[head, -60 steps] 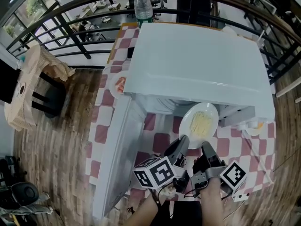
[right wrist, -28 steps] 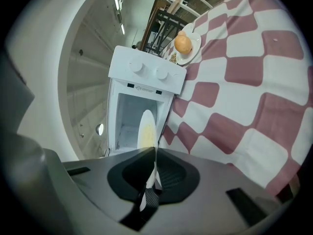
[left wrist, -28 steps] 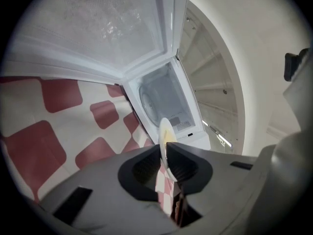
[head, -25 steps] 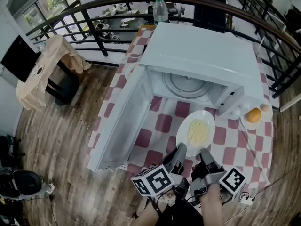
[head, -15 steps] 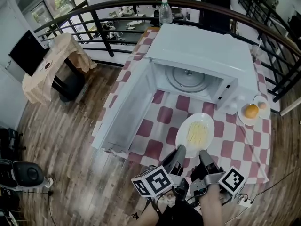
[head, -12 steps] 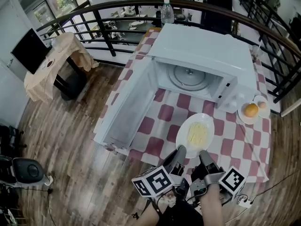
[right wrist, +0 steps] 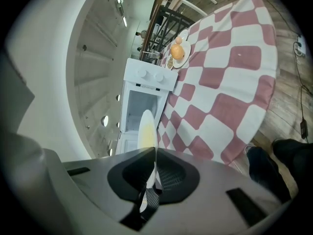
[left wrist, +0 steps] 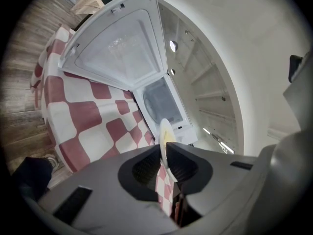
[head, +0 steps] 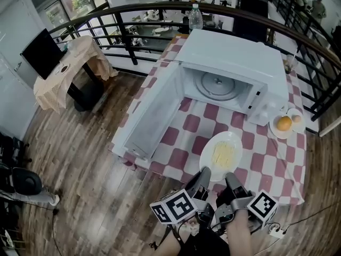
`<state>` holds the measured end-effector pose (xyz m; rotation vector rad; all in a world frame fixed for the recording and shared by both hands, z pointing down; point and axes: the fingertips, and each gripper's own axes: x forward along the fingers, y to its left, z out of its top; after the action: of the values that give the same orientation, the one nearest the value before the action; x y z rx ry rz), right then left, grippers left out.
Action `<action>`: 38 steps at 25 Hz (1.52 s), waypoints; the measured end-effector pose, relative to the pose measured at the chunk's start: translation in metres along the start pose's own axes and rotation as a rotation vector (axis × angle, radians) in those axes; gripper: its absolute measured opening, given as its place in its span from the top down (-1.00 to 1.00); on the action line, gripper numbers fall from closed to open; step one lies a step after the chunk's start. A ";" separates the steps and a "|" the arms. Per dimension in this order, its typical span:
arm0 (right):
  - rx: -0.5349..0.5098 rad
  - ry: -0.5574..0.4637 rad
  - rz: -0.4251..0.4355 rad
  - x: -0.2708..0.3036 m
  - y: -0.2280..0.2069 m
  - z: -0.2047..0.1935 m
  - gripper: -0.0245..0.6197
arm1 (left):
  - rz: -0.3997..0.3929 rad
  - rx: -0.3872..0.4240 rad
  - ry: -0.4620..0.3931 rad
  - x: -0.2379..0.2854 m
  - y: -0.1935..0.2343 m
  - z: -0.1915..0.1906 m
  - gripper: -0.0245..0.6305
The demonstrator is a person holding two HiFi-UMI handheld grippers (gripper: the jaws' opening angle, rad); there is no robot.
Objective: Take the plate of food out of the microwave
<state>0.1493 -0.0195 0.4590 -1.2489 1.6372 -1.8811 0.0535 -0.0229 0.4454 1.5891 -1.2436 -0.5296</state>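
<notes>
A white plate of yellow food [head: 221, 154] hangs level over the near half of the checked table [head: 176, 159], in front of the open white microwave [head: 240, 63]. My left gripper [head: 205, 172] is shut on the plate's near rim, and my right gripper [head: 229, 176] is shut on that rim just to the right. In the left gripper view the plate [left wrist: 165, 137] shows edge-on, pinched between the jaws of the left gripper [left wrist: 164, 154]. The right gripper view shows the plate [right wrist: 146, 129] the same way in the right gripper [right wrist: 155, 155]. The microwave's glass turntable [head: 217, 85] is bare.
The microwave door [head: 154, 108] stands swung open to the left. A small plate with an orange [head: 284, 123] and an egg sits right of the microwave. A water bottle [head: 195, 16] stands behind it. A cloth-draped side table [head: 72, 65] is far left; a railing runs behind.
Both grippers have drawn back from the microwave with the plate held between them. The plate now hangs farther out over the table, and the microwave looks smaller and more distant.
</notes>
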 end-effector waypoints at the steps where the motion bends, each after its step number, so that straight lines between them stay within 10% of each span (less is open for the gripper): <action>1: 0.000 0.001 0.000 -0.002 0.000 -0.001 0.87 | 0.001 -0.002 -0.002 -0.002 -0.001 -0.001 0.73; 38: 0.012 0.021 -0.003 0.007 0.001 0.005 0.88 | 0.017 -0.030 -0.022 0.005 0.002 0.002 0.73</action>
<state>0.1489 -0.0279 0.4608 -1.2317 1.6327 -1.9091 0.0532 -0.0281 0.4481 1.5502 -1.2593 -0.5540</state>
